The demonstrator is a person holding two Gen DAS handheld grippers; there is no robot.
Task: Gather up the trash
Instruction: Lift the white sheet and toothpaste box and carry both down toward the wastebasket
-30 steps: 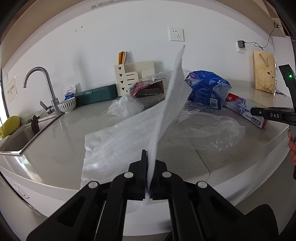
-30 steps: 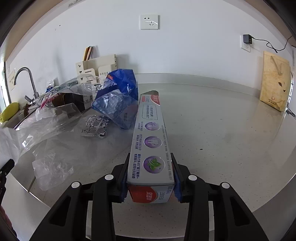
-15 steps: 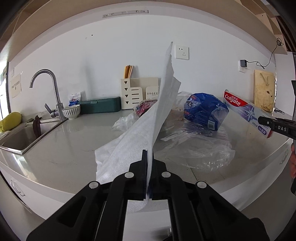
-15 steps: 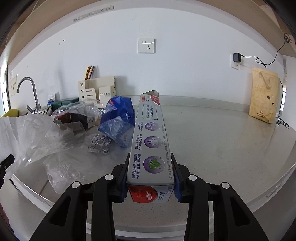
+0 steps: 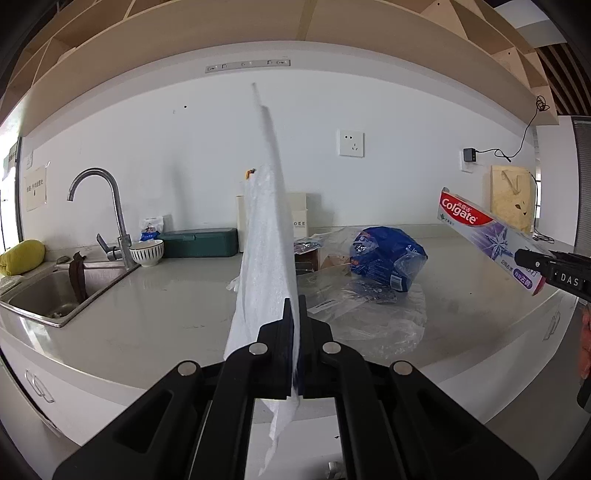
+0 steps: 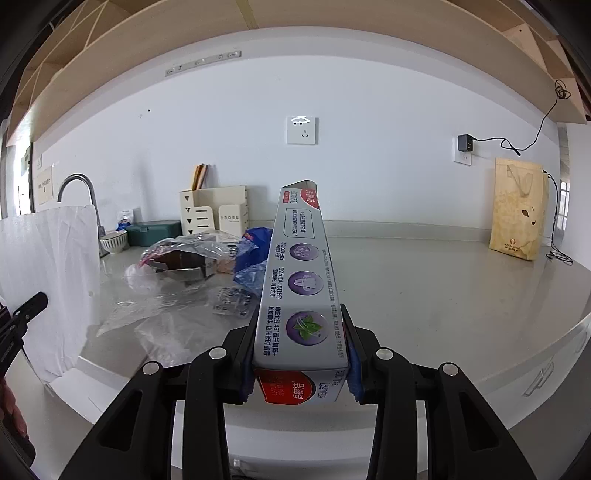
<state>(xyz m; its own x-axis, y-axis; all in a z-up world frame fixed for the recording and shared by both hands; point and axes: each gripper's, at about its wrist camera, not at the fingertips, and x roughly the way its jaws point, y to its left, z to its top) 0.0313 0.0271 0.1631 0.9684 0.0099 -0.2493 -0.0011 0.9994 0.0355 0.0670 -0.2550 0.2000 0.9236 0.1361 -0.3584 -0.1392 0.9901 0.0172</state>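
My left gripper (image 5: 294,306) is shut on a white foam sheet (image 5: 267,236), which hangs upright and edge-on, lifted off the counter. The same foam sheet (image 6: 48,280) fills the left of the right wrist view. My right gripper (image 6: 300,314) is shut on an empty toothpaste box (image 6: 303,273), held lengthwise in the air with its open end pointing away. That toothpaste box (image 5: 484,236) shows at the right of the left wrist view. On the counter lie a blue plastic bag (image 5: 388,258), a clear plastic bag (image 5: 369,317), a small foil wrapper (image 6: 232,301) and a wrapped brown carton (image 6: 181,258).
A sink (image 5: 44,291) with a tap (image 5: 114,218) sits at the left. A bowl (image 5: 147,253), a green case (image 5: 201,242) and a cream organiser (image 6: 214,214) stand by the wall. A brown paper bag (image 6: 517,214) leans at the far right. Shelves (image 5: 295,22) run overhead.
Both grippers rose and pulled back from the counter. The foam sheet left the countertop and now hangs free. The toothpaste box came up off the counter with the right gripper.
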